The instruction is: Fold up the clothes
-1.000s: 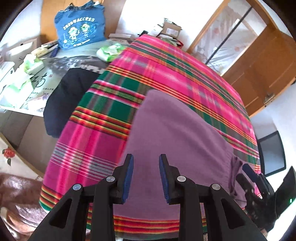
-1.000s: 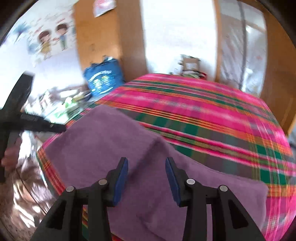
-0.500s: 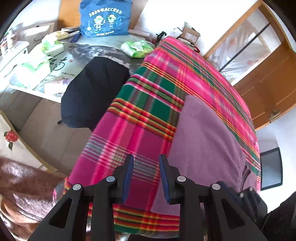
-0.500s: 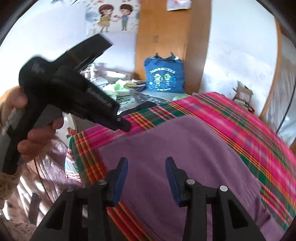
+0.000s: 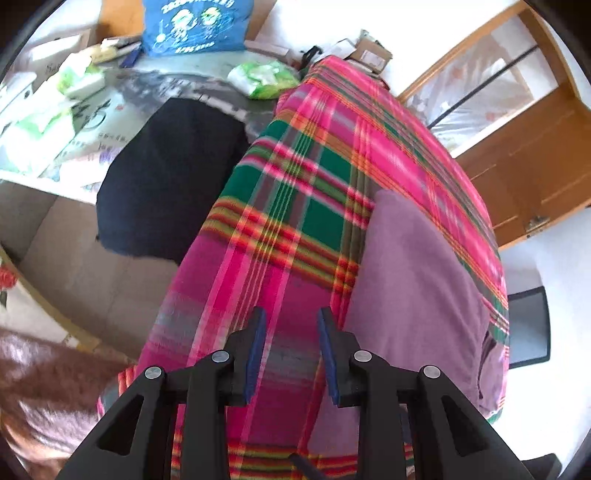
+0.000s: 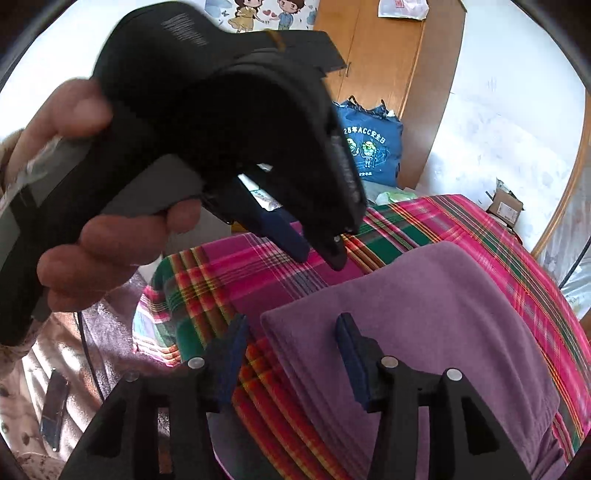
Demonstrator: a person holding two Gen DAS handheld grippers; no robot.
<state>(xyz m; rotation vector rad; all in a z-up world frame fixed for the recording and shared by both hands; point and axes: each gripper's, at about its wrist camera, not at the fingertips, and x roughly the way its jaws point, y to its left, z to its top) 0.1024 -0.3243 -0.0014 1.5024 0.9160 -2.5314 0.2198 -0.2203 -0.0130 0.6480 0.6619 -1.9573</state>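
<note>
A: Entry, both wrist views. Where is the garment?

B: I see the folded purple knit garment (image 5: 413,295) lying flat on the pink, green and orange plaid blanket (image 5: 288,229) that covers the bed. In the left wrist view it sits to the right of my left gripper (image 5: 291,349); its near left corner lies just beside the right blue pad.

A: State of the left gripper?

B: Jaws parted, a narrow gap, nothing between them. Only plaid blanket shows through the gap. I log it as released.

A: And the right gripper?

B: My right gripper (image 6: 291,356) has its jaws opening at this moment. The near left corner of the purple garment shows in the gap between the pads, but neither pad presses on it, so I log no grip.

A: Anything else in frame?

B: In the right wrist view the person's left hand (image 6: 96,206) is wrapped round the handle of the left gripper, up close on the left. Far left of the bed: a dark navy cloth (image 5: 166,181) draped over a cluttered table edge, and a blue printed tote bag (image 5: 195,26) against the wall.
</note>
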